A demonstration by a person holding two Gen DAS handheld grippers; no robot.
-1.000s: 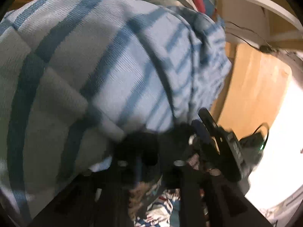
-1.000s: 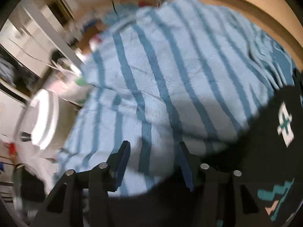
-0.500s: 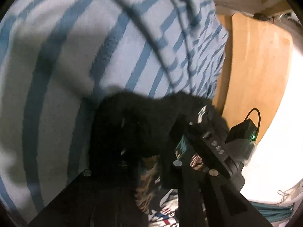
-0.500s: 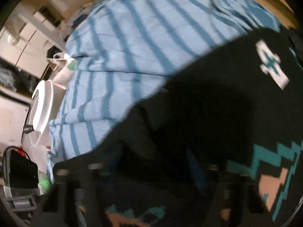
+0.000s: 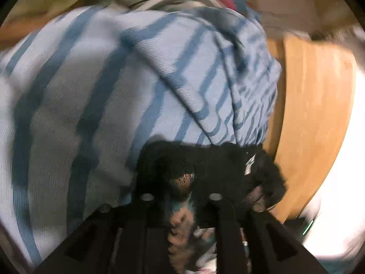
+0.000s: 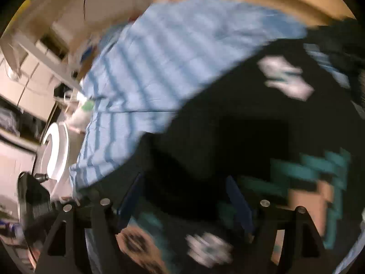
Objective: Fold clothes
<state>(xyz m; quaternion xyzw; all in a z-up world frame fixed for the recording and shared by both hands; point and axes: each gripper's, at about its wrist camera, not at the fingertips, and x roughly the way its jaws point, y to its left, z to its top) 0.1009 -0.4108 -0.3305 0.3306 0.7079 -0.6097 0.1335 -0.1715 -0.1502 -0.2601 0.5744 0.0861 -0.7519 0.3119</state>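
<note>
1. Two garments counted: one black patterned garment point(image 6: 251, 118) and one blue striped garment point(image 6: 182, 52). Both lie on one wooden bench point(image 5: 314, 114), with bare wood showing only along its far edge and one side.
2. Changed within the last second: filled nearly the whole right wrist view with stripes then, but now shows black fabric over more than half of it, lying across the striped garment.
3. Suggests the black garment is being drawn over the striped one. Looks like an early spreading or first-fold step, with heavy blur pointing to fast motion.
4. Two tongs counted. Left gripper point(image 5: 180, 175): fingers close together with black fabric bunched between them, seemingly pinching it, though the tips are buried.
5. Right gripper point(image 6: 184, 189): jaws well apart, clamping nothing, with black fabric lying between and beyond them.
</note>
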